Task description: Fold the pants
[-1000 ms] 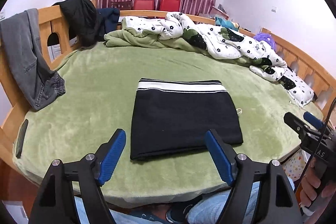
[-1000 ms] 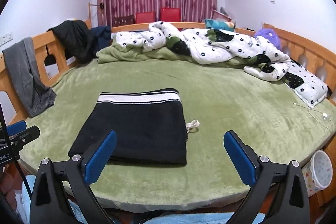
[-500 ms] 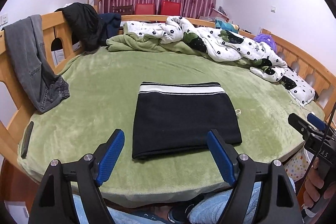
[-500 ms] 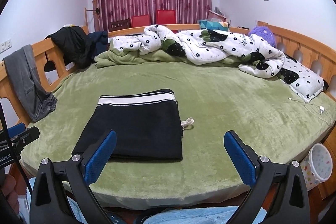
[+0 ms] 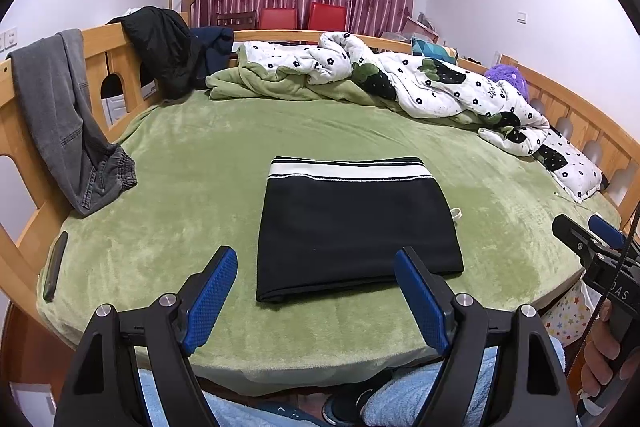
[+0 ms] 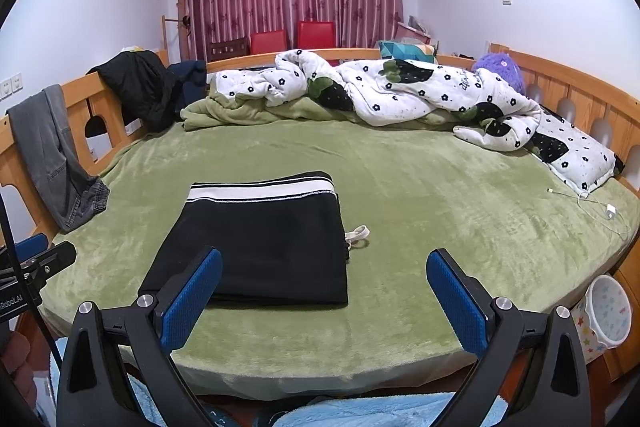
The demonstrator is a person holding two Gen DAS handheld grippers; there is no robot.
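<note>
The black pants point(image 5: 356, 227) lie folded into a flat rectangle on the green bed cover, white-striped waistband at the far edge. They also show in the right wrist view point(image 6: 260, 239), with a white drawstring point(image 6: 357, 234) poking out at their right side. My left gripper point(image 5: 316, 291) is open and empty, held back over the bed's near edge in front of the pants. My right gripper point(image 6: 324, 287) is open and empty, near the pants' front right corner and clear of them.
A flowered white quilt point(image 6: 400, 91) and green blanket lie bunched at the far side. Grey jeans point(image 5: 68, 123) and dark jackets point(image 5: 160, 47) hang on the wooden rail at left. A phone point(image 5: 56, 263) lies at the left edge; a charger cable point(image 6: 596, 203) at right. A bin point(image 6: 608, 311) stands beside the bed.
Both grippers have drawn back and risen slightly from the bed, so the pants look farther off. The pants have not moved. Both grippers stay open.
</note>
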